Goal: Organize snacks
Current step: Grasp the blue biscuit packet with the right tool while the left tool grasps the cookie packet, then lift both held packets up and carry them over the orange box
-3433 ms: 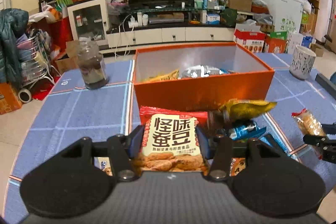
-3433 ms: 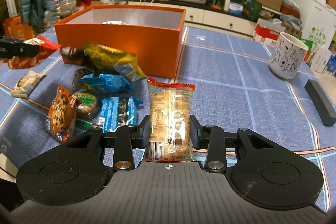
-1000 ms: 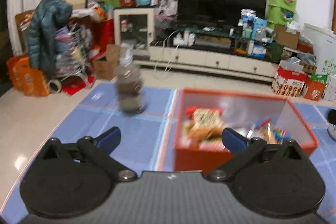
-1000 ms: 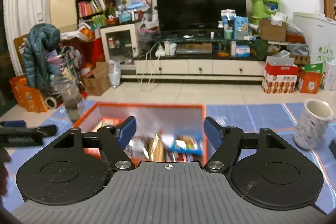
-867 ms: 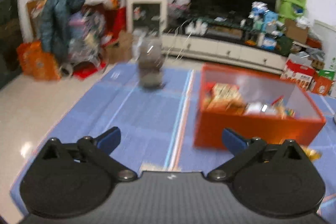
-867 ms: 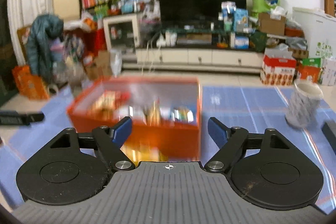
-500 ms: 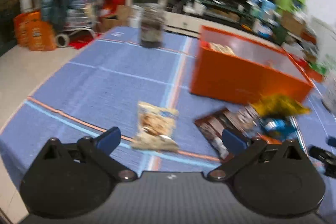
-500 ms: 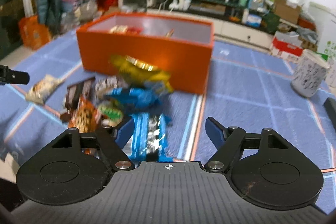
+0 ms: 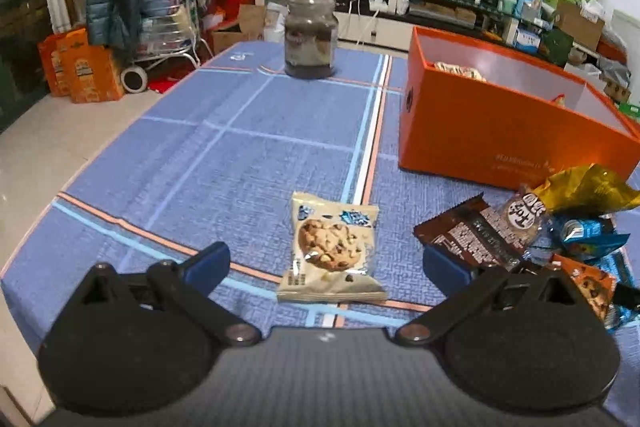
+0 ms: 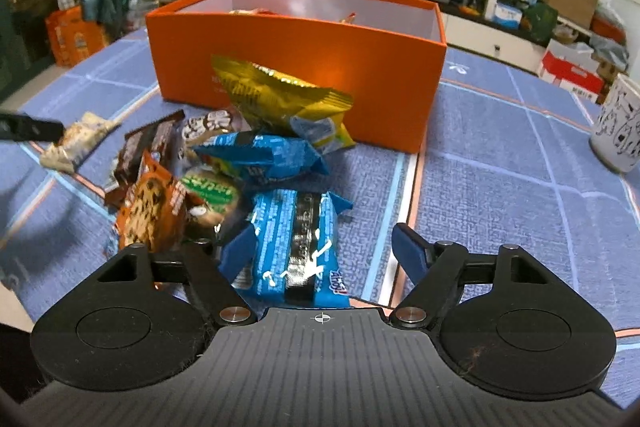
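Observation:
My left gripper (image 9: 326, 265) is open, its jaws on either side of a white chocolate-chip cookie packet (image 9: 332, 249) lying on the blue cloth. My right gripper (image 10: 324, 253) is open over a blue biscuit packet (image 10: 298, 247) that lies between its jaws. The orange box (image 10: 304, 63) stands behind a pile of snacks: a yellow bag (image 10: 280, 99), a second blue packet (image 10: 260, 155), a brown wrapper (image 9: 476, 235), an orange cookie packet (image 10: 152, 203). The box (image 9: 508, 131) holds some packets.
A glass jar (image 9: 310, 35) stands at the far side of the table. A white patterned mug (image 10: 618, 125) stands at the right. The left gripper's tip (image 10: 28, 129) shows at the left edge of the right wrist view. The table's near edge is close below both grippers.
Both grippers came down and back from above the box to the table. The left now brackets the cookie packet; the right now brackets the blue packet. Both earlier packets were let go into the box.

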Demonstrator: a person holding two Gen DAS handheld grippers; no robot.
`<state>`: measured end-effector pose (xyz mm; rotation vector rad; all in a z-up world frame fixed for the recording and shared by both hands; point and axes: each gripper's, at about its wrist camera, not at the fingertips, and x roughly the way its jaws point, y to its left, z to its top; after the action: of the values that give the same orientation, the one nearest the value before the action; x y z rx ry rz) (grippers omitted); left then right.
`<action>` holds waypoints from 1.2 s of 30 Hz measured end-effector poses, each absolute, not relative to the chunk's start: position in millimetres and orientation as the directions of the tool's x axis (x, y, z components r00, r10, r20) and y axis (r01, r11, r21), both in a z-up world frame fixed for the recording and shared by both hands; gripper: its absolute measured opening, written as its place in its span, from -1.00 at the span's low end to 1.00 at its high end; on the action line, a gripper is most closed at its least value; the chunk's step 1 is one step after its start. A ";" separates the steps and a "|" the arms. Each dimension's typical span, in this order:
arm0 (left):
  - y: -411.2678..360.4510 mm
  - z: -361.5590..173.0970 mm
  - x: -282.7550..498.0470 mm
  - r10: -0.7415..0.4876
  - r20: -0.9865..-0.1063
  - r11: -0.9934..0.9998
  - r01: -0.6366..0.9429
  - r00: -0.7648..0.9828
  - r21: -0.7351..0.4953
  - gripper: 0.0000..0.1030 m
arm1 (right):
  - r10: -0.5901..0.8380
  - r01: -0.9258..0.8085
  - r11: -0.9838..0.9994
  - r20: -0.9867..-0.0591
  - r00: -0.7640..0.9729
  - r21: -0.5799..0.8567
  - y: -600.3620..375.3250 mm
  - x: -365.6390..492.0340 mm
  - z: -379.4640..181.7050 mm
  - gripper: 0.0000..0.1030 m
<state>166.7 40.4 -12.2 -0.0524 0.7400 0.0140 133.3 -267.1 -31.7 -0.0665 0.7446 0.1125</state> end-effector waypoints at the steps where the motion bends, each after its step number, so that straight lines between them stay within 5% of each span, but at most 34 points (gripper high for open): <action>1: 38.4 -14.8 170.5 -0.010 -0.680 0.999 -0.026 0.733 -0.044 0.98 | 0.087 -0.127 0.992 -0.677 0.731 -0.010 -268.6 133.4 -30.7 0.25; 10: 28.6 -36.8 192.9 0.010 -0.717 1.000 -0.004 0.697 0.010 0.98 | 0.131 -0.154 0.988 -0.690 0.712 0.028 -269.6 142.9 -35.2 0.27; 24: 26.8 -47.9 201.5 0.007 -0.734 1.000 -0.013 0.679 -0.003 0.97 | 0.122 -0.171 0.985 -0.734 0.668 0.009 -260.0 152.6 -46.7 -0.04; 26: 26.6 -46.6 201.2 0.005 -0.731 1.000 -0.011 0.682 -0.004 0.82 | 0.119 -0.167 0.986 -0.733 0.670 0.008 -260.3 152.0 -46.5 -0.19; 28: 25.3 -39.8 199.8 -0.013 -0.726 1.000 0.005 0.688 -0.014 0.08 | 0.116 -0.156 0.988 -0.733 0.670 0.014 -261.7 151.2 -44.7 -0.26; 29: 24.9 -36.7 199.4 -0.020 -0.729 1.000 0.011 0.684 -0.017 -0.04 | 0.114 -0.148 0.989 -0.732 0.672 0.019 -263.6 150.8 -43.5 -0.27; 36: 26.5 -34.2 194.9 -0.037 -0.748 0.999 0.017 0.662 -0.034 -0.04 | 0.089 -0.149 0.989 -0.719 0.690 -0.020 -260.9 146.3 -37.2 -0.27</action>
<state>194.9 26.5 -34.2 -0.0250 0.8465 -0.0305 146.3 -260.9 -37.2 -0.0784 0.7989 0.1331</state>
